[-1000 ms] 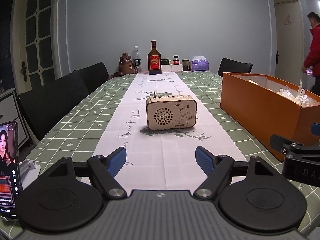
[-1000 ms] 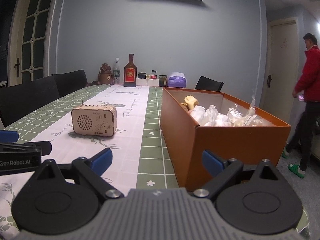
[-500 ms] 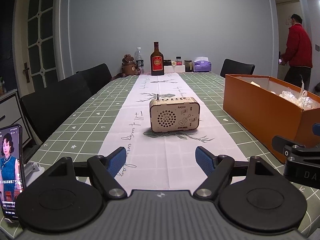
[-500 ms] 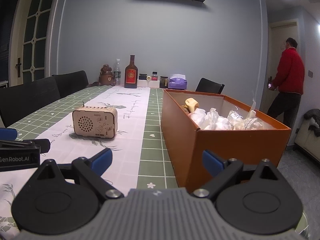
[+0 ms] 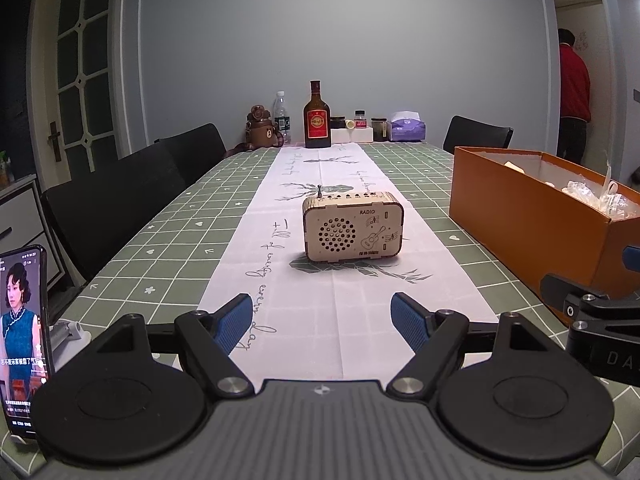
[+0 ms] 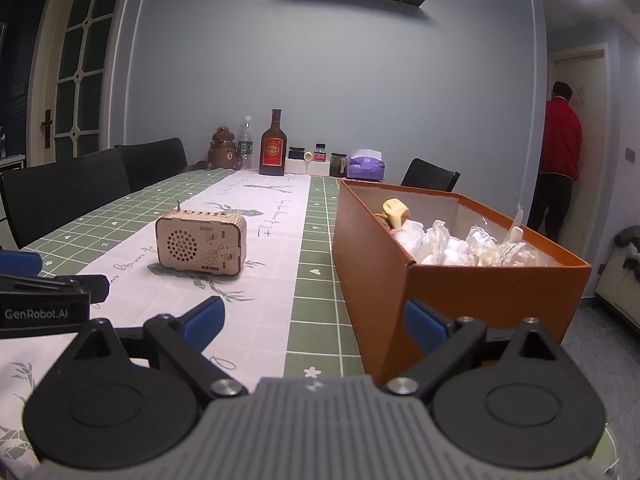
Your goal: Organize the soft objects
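Grippers, left gripper (image 5: 322,320) and right gripper (image 6: 314,322), gape empty over checked table (image 5: 168,236).

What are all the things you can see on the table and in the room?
radio: one, pale wood, middle of the white runner
box: one, orange, right side of the table, open
wrapped bundles: several, white and clear, inside the box
big bottle: one, brown with red label, far end
water bottle: one, clear, far end
bear flask: one, brown, far end
tissue pack: one, purple, far end
chairs: three, black
phone: one, near left edge
person: one, red jacket, by door
left tongs: blue pads, open
right tongs: blue pads, open
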`<state>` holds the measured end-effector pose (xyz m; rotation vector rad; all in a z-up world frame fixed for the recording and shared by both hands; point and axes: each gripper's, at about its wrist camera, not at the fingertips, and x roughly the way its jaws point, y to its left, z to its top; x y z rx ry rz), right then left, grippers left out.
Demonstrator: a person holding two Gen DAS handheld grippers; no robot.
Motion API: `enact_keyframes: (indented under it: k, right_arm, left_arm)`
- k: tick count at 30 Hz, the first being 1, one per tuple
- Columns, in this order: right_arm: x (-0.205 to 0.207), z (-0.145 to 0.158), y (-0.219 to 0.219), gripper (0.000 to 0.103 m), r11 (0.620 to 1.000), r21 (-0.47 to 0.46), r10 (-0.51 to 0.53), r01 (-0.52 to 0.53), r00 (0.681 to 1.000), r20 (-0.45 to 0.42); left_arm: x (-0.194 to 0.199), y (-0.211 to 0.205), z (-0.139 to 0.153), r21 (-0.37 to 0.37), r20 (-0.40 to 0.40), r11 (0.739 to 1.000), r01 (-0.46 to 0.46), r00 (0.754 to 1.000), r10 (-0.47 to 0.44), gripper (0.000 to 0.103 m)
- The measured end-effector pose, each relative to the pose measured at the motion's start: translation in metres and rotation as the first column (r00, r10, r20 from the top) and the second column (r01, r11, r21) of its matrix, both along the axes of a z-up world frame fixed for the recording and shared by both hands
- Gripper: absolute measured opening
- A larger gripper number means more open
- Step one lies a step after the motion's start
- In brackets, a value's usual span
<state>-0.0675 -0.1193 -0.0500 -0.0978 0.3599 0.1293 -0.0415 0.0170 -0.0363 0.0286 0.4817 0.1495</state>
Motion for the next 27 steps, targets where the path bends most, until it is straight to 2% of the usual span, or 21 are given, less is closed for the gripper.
enact_keyframes:
  k: [27]
  right_arm:
    - [0.0027,-0.0035,0.0030,0.095,1.000,-0.011,0.020,-0.020,1.000,-0.017]
  left_arm:
    - [0.0028,0.0036,-0.0042,-0.010,-0.017,1.000,-0.018,1.000,0.018,0.092]
